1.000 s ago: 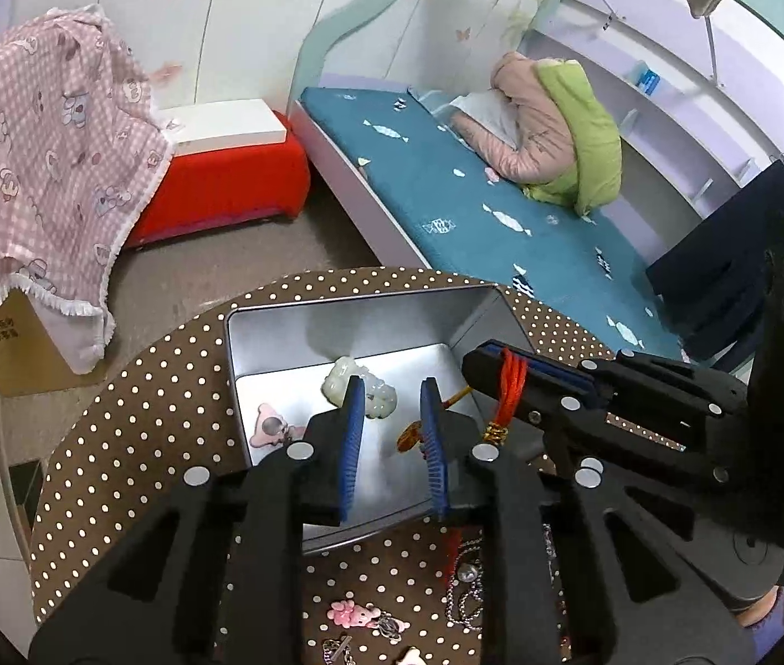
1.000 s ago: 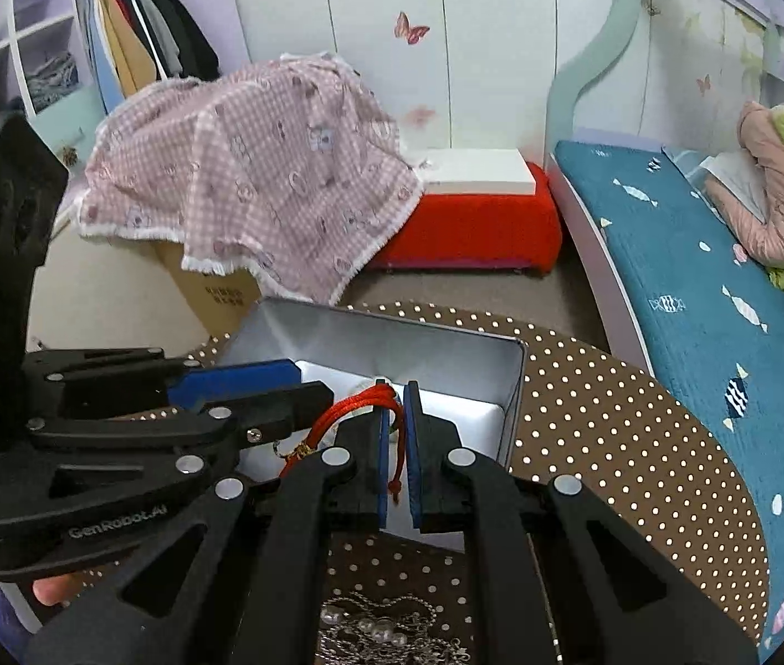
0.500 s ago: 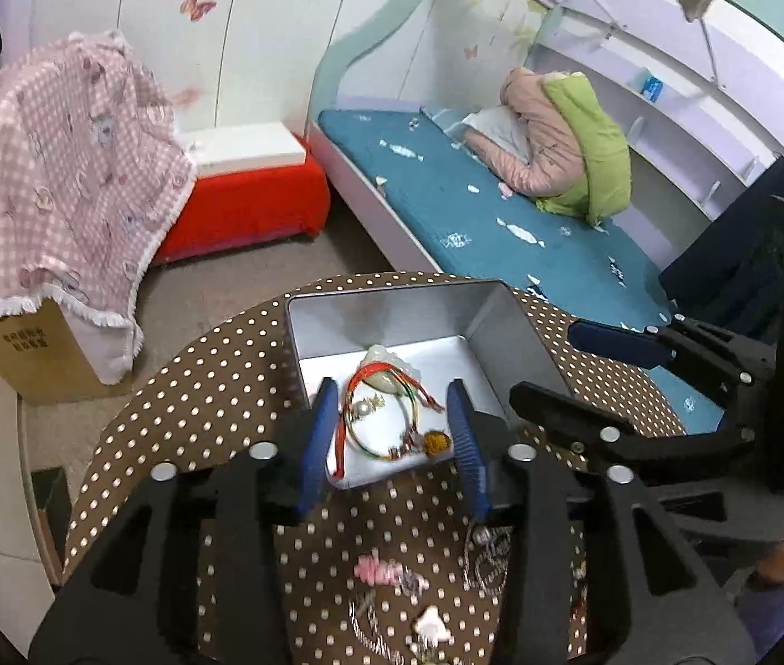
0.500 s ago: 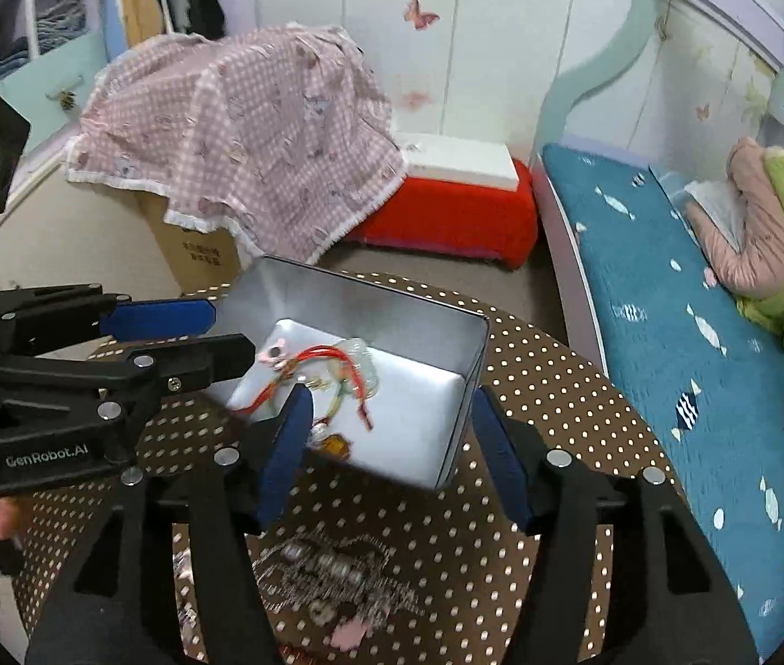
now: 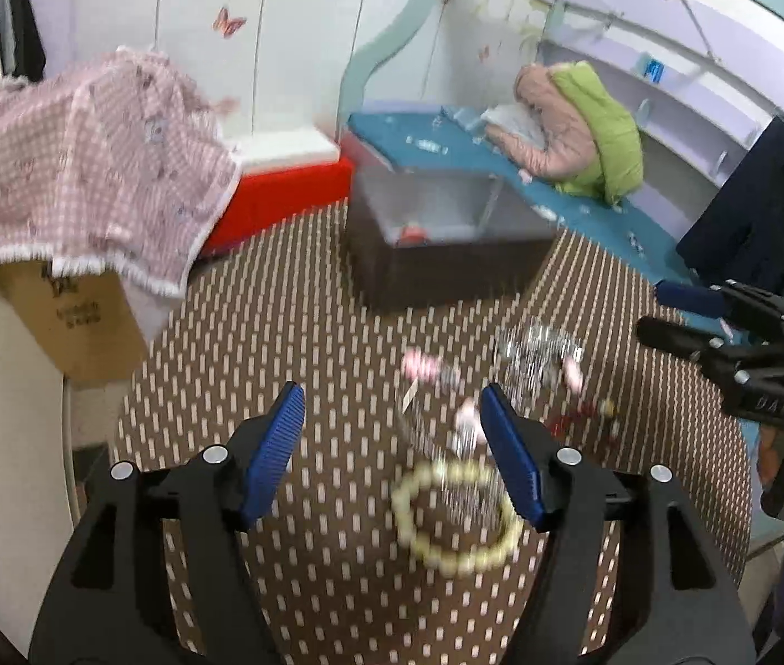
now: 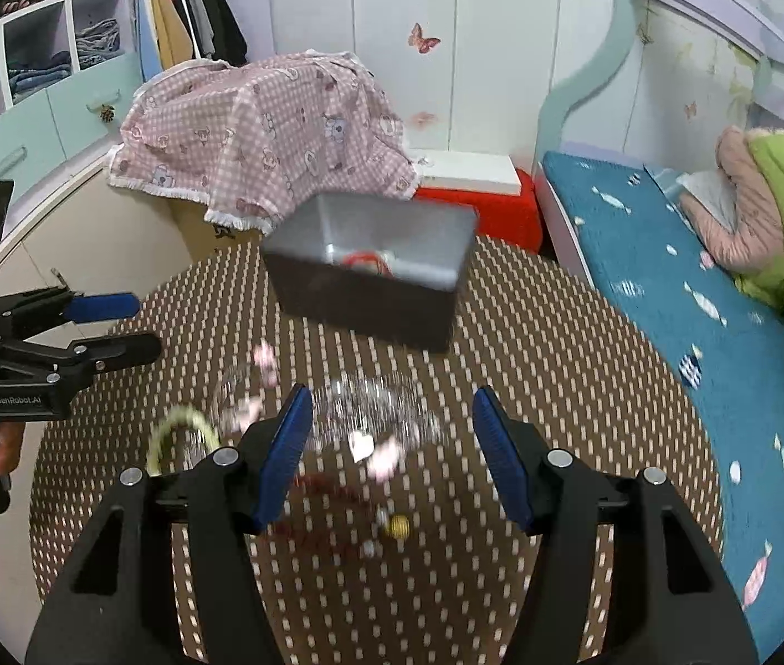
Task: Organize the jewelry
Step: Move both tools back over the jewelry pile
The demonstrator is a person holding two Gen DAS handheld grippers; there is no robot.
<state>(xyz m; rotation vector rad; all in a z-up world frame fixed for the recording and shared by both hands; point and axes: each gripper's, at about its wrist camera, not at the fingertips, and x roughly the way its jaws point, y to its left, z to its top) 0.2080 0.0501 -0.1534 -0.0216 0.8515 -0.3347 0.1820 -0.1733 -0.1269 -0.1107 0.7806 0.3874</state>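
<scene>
Round table, brown polka-dot cloth (image 6: pixel 558 366), in a bedroom; both frames motion-blurred.

A metal tin (image 6: pixel 375 271) was noted at the table's far side, a red bracelet (image 6: pixel 364 261) inside; loose jewelry (image 5: pixel 464 443) lay scattered nearer. The left gripper (image 5: pixel 392 454), jaws just widened, and the right gripper (image 6: pixel 392 443) were seen spread and empty. A teal bed (image 6: pixel 669 288) and pink checked cloth (image 6: pixel 259 133) were recorded behind.

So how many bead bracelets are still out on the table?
2: a pale yellow bead bracelet between the left gripper's open jaws, and a dark red one below the right gripper. Blur may hide others.
</scene>
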